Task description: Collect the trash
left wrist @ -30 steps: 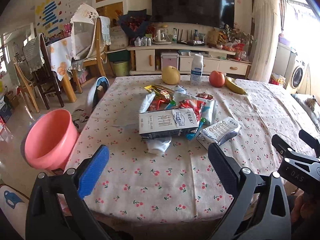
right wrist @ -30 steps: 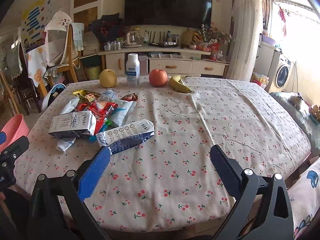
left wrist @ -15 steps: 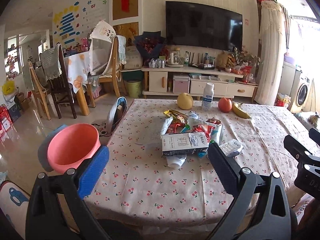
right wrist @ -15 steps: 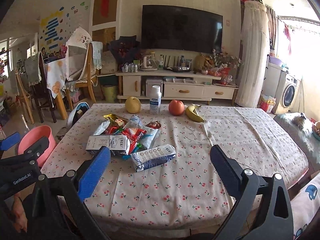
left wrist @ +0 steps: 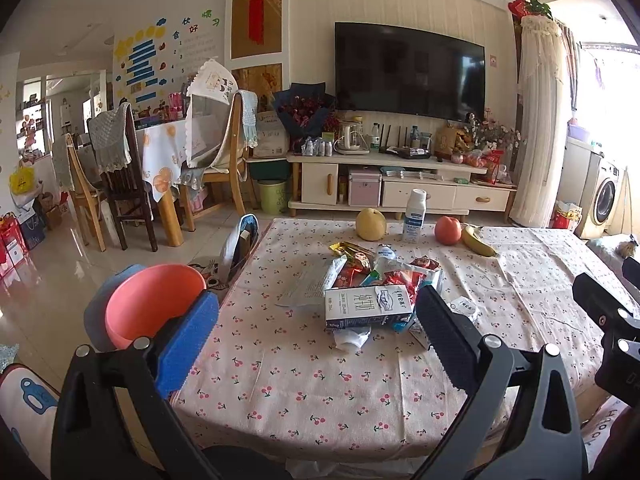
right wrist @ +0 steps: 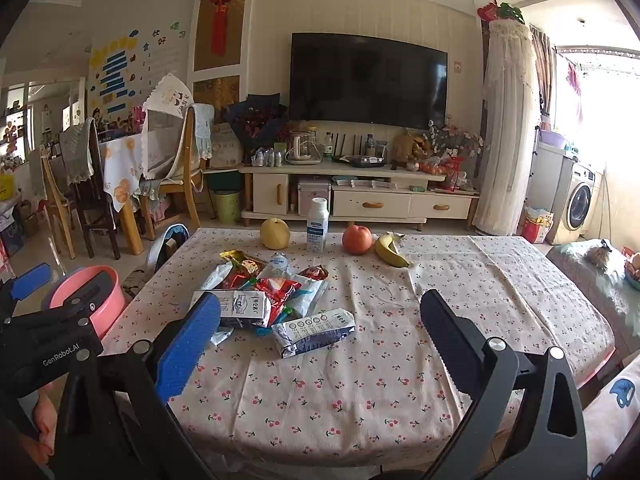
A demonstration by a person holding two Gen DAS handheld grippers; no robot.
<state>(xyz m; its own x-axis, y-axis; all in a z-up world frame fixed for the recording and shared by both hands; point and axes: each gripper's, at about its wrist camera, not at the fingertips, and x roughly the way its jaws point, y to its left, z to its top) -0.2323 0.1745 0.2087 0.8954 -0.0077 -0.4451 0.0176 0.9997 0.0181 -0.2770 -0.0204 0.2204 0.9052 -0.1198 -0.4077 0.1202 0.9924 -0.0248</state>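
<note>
The left gripper (left wrist: 316,340) is hovering at the near edge of the table (left wrist: 304,384), its jaws standing wide apart and holding nothing, and the right gripper (right wrist: 320,340) is hanging alongside it with its jaws spread just as wide and equally empty. The trash is sitting in a loose heap (right wrist: 276,292) on the cherry-print cloth, toward the left half of the table and well ahead of both grippers: a white milk carton (left wrist: 368,306) is lying on its side at the front of the heap, a second, crushed carton (right wrist: 314,332) is lying just to its right, and red snack wrappers (right wrist: 278,290) and a gold wrapper (right wrist: 236,257) are piling up behind them (a crumpled white scrap (left wrist: 352,338) is poking out under the front carton). Along the far edge a pear (right wrist: 274,233), a white bottle (right wrist: 318,230), an apple (right wrist: 357,240) and a banana (right wrist: 390,254) are standing in a row, apart from the heap. A pink bin (left wrist: 152,308) is sitting on the floor just beside the table's left side, partly hidden behind the left gripper's blue pad.
</note>
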